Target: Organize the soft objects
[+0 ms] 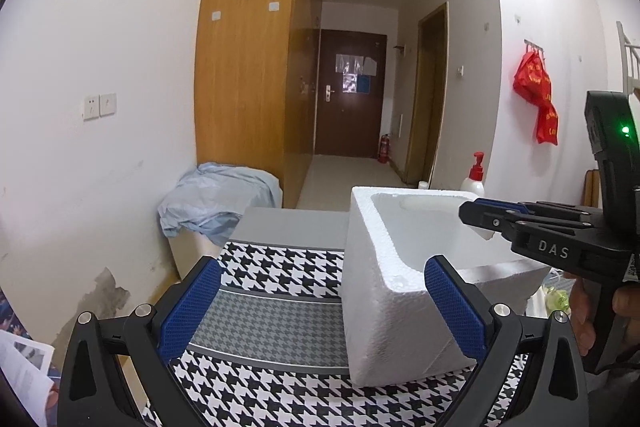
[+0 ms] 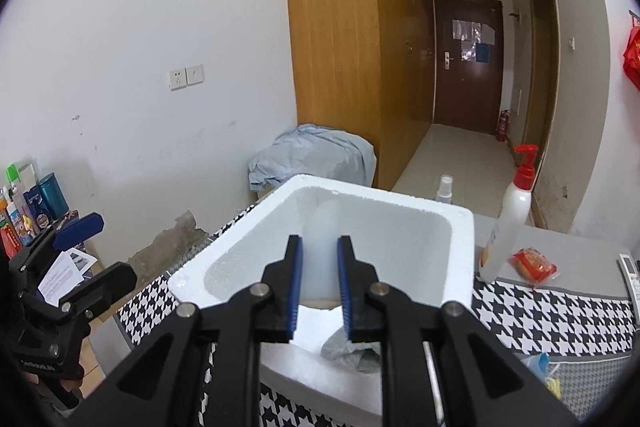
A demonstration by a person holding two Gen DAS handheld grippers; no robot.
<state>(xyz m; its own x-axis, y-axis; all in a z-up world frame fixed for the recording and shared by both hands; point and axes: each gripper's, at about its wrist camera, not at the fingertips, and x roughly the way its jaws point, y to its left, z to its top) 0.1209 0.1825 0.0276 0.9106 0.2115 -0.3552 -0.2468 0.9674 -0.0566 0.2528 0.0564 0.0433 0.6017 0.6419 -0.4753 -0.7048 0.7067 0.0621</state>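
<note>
A white foam box (image 2: 460,247) stands open on the houndstooth cloth (image 2: 540,311). My right gripper (image 2: 319,243) hangs over the box, its blue pads against the sides of a pale translucent soft roll (image 2: 320,267). A crumpled grey cloth (image 2: 344,349) lies low by the box's near wall, partly hidden by a finger. In the left wrist view the right gripper (image 1: 470,215) reaches over the foam box (image 1: 380,291) from the right, with a white bit at its tip. My left gripper (image 1: 324,307) is wide open with nothing held, low over the cloth beside the box's near corner; it also shows as the left gripper (image 2: 76,247).
A white lotion bottle with red pump (image 2: 512,227), a red packet (image 2: 534,267), a small spray bottle (image 2: 445,189) and a remote (image 2: 630,275) sit right of the box. A blue sheet (image 1: 216,199) drapes a crate by the wall. Papers (image 2: 66,275) lie left.
</note>
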